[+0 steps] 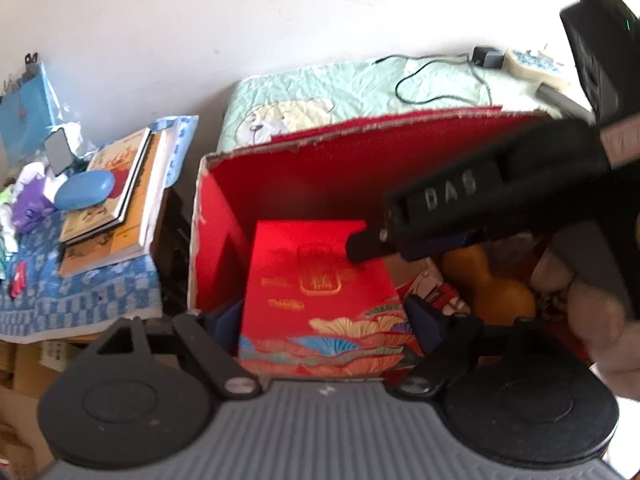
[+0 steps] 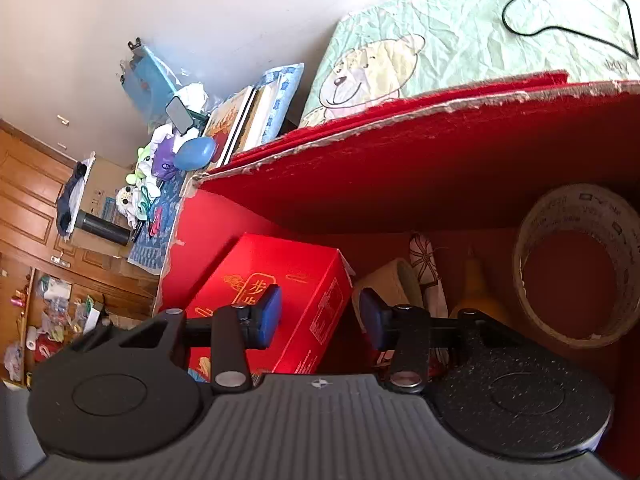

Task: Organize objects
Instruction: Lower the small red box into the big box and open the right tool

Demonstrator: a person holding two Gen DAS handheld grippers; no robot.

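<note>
A red gift box (image 1: 320, 276) with gold print and fan patterns stands inside a big open red carton (image 1: 360, 160). My left gripper (image 1: 326, 320) is shut on the gift box, one blue pad on each side. In the left wrist view, my right gripper (image 1: 384, 248) reaches into the carton from the right, just above the gift box's top. In its own view the right gripper (image 2: 320, 316) is open, with nothing between its pads, and the gift box (image 2: 288, 280) lies just left of it. A tape roll (image 2: 576, 264) leans in the carton's right corner.
A tan gourd (image 1: 492, 284) and a pale slipper (image 2: 400, 280) lie in the carton beside the gift box. Behind the carton is a bed with a bear quilt (image 1: 340, 92) and a black cable (image 1: 432, 80). Left of it, stacked books (image 1: 116, 200) and a blue case (image 1: 86, 190).
</note>
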